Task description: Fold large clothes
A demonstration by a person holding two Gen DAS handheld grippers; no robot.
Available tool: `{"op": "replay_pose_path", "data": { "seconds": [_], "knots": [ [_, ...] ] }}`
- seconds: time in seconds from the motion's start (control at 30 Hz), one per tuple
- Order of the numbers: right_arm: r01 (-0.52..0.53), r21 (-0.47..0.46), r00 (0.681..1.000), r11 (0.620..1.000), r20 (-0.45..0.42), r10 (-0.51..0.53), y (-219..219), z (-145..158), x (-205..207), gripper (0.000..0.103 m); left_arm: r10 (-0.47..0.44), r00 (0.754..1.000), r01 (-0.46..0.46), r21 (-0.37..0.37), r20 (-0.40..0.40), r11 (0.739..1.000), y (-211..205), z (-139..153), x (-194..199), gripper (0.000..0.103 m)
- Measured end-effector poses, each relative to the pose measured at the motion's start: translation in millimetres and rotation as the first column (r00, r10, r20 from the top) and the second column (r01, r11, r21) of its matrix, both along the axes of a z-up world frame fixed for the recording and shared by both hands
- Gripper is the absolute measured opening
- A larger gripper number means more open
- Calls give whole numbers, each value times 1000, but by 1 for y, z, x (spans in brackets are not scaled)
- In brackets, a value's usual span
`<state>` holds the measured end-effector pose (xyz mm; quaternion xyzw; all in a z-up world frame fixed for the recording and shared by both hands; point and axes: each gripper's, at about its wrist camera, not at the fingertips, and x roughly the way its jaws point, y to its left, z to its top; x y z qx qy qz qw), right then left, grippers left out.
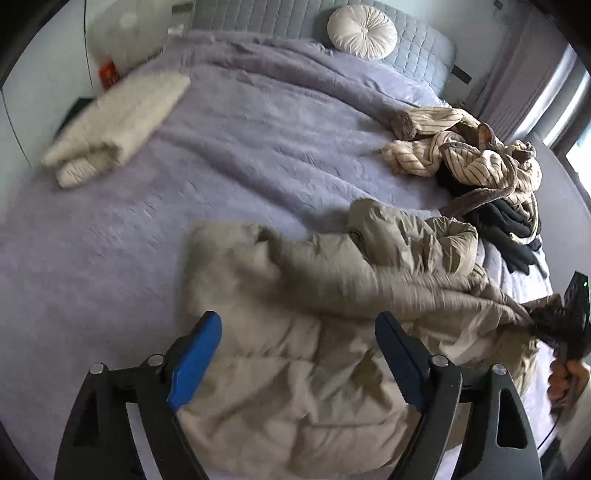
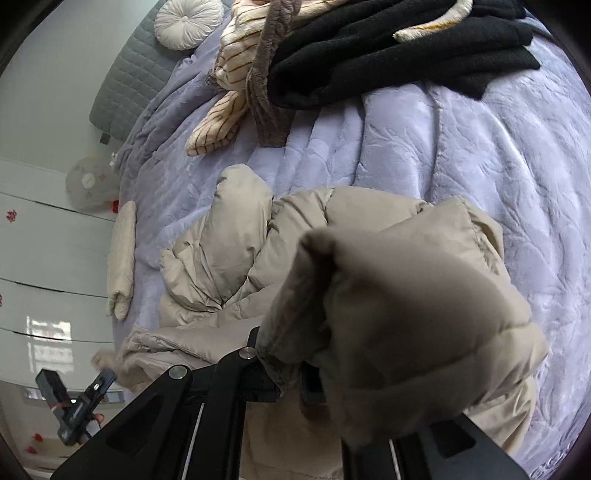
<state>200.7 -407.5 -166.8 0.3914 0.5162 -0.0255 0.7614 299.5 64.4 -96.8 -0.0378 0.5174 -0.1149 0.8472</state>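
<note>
A beige puffer jacket (image 1: 295,332) lies crumpled on the lavender bed cover (image 1: 240,147). My left gripper (image 1: 295,354) is open with its blue fingers (image 1: 195,358) spread just above the jacket's near part, holding nothing. My right gripper (image 1: 554,325) is at the far right in the left wrist view, shut on a bunched end of the jacket with dark fur trim. In the right wrist view the jacket (image 2: 406,314) drapes over the right gripper (image 2: 310,384) and hides its fingertips. The left gripper (image 2: 85,402) shows small at the lower left there.
A folded cream garment (image 1: 114,122) lies at the bed's far left. A pile of striped cream and black clothes (image 1: 487,173) sits at the right. A round white cushion (image 1: 362,33) rests against the grey headboard (image 1: 417,55). White drawers (image 2: 44,258) stand beside the bed.
</note>
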Motion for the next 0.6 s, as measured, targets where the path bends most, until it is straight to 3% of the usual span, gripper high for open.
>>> {"op": "replay_pose_path", "data": {
  "seconds": [0.1,0.2,0.3,0.37,0.5,0.6],
  "knots": [
    [-29,-26,1000,999,-9,29,6,1,12,12,24,1000,-25,50,4,998,5,-3,6,86],
    [-50,-39,998,998,-37,48,10,3,21,19,78,996,-76,46,-47,996,6,-22,17,86],
    [-84,-41,996,996,-7,84,11,23,9,37,83,994,-81,38,-69,996,7,-35,20,86],
    [-105,-58,993,993,43,108,6,41,-6,72,83,995,-80,50,-62,996,11,-37,22,86],
    [-56,-250,993,967,89,81,-25,69,-34,73,101,991,-102,4,-89,995,33,-43,37,86],
    [9,-258,999,966,44,3,-55,50,-36,73,114,981,-123,-48,-156,991,47,-60,52,86]
  ]
}}
